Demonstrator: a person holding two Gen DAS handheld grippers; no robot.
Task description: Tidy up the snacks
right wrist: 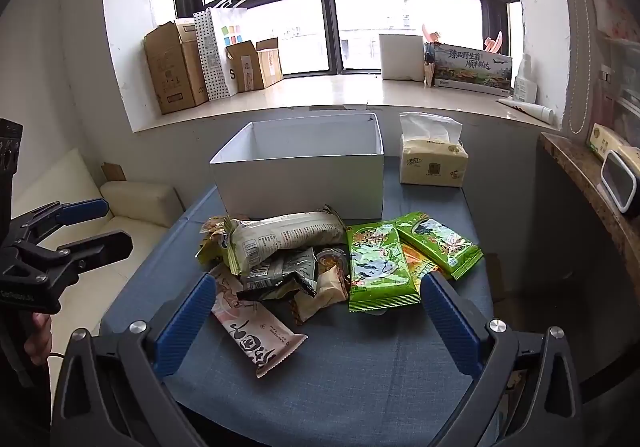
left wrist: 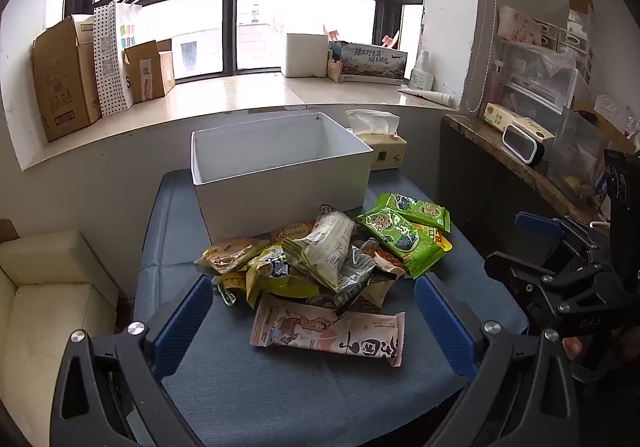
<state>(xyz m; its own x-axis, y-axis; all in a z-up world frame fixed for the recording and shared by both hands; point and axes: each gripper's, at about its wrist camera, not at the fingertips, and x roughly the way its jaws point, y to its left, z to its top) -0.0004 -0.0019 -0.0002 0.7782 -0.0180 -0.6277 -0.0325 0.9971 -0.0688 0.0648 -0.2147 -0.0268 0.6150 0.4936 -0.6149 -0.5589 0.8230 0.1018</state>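
Note:
A pile of snack packets (left wrist: 320,267) (right wrist: 288,259) lies on a blue table (left wrist: 280,387) (right wrist: 360,367) in front of an open white box (left wrist: 276,183) (right wrist: 304,187) with nothing showing inside. Nearest me is a pink-and-white packet (left wrist: 326,331) (right wrist: 252,327). Green packets (left wrist: 404,239) (right wrist: 380,267) lie on the pile's right side. My left gripper (left wrist: 316,315) hovers open over the pile's near edge. My right gripper (right wrist: 320,311) is open too, nothing between its blue pads. Each gripper shows in the other's view, the right one (left wrist: 520,243) at right, the left one (right wrist: 108,225) at left.
A tissue pack (left wrist: 380,143) (right wrist: 434,159) stands right of the box. Cardboard boxes (left wrist: 64,79) (right wrist: 176,67) and a paper bag line the windowsill. A cream sofa (left wrist: 44,287) (right wrist: 132,203) sits left of the table; a cluttered shelf (left wrist: 532,143) (right wrist: 592,175) runs along the right.

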